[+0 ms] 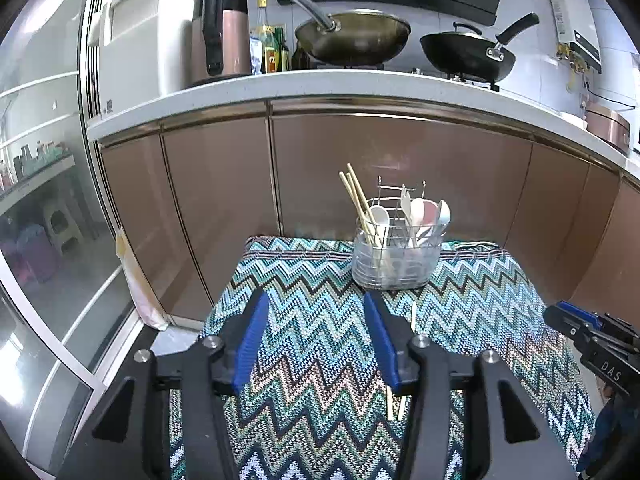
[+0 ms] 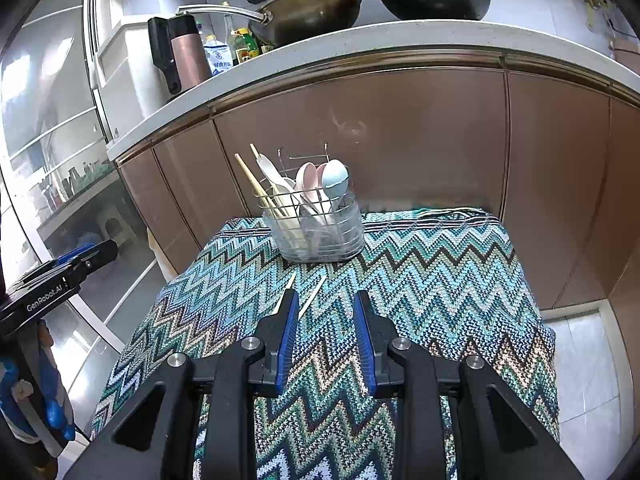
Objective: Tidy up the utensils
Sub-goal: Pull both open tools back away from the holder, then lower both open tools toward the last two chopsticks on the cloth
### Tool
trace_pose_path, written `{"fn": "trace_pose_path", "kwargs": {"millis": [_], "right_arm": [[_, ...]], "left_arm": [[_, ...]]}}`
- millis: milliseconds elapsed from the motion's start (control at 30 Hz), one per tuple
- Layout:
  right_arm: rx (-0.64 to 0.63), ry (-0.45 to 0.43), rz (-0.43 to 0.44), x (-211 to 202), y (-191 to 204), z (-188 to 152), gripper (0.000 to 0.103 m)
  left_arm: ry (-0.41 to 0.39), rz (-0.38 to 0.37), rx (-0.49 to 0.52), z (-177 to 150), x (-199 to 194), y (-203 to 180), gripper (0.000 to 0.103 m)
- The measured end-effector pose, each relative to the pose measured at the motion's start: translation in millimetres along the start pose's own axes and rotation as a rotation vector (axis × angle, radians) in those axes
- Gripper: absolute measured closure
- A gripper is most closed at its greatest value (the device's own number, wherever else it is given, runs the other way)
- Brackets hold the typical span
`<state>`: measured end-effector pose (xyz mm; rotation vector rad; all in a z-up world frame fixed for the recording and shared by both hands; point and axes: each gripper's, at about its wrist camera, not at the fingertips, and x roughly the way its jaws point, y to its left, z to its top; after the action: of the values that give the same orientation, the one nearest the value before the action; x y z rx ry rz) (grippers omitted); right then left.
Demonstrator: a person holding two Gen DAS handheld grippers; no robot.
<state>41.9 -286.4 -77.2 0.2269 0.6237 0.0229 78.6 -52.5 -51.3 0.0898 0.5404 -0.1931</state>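
Note:
A wire utensil holder in a clear plastic cup (image 1: 396, 256) (image 2: 320, 224) stands at the far edge of the zigzag cloth (image 1: 320, 344) (image 2: 420, 280). It holds wooden chopsticks (image 1: 356, 200) (image 2: 260, 188) and several pastel spoons (image 1: 424, 212) (image 2: 320, 180). Two loose chopsticks (image 1: 412, 316) (image 2: 310, 300) lie on the cloth, partly hidden behind my fingers. My left gripper (image 1: 316, 312) is open and empty above the cloth, the loose chopsticks by its right finger. My right gripper (image 2: 326, 304) is open and empty, the chopsticks by its left finger.
The cloth covers a small table in front of brown cabinets (image 1: 400, 168). On the counter (image 1: 320, 80) above stand two woks (image 1: 352, 36), a thermos (image 1: 220, 32) and bottles. Glass doors (image 1: 48, 200) are at the left. Tiled floor (image 2: 592, 360) shows at the right.

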Motion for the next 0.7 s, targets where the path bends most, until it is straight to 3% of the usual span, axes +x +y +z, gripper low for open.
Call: {"fn": "trace_pose_path", "kwargs": {"millis": [367, 700], "right_arm": [[0.018, 0.006, -0.003, -2.4, -3.9, -8.0, 0.07], [0.031, 0.024, -0.004, 11.4, -9.1, -8.0, 0.066]], "left_arm": [[-0.01, 0.008, 0.016, -5.9, -5.8, 0.4, 0.053], [0.035, 0.018, 0.044, -9.8, 9.1, -1.8, 0.053]]}}
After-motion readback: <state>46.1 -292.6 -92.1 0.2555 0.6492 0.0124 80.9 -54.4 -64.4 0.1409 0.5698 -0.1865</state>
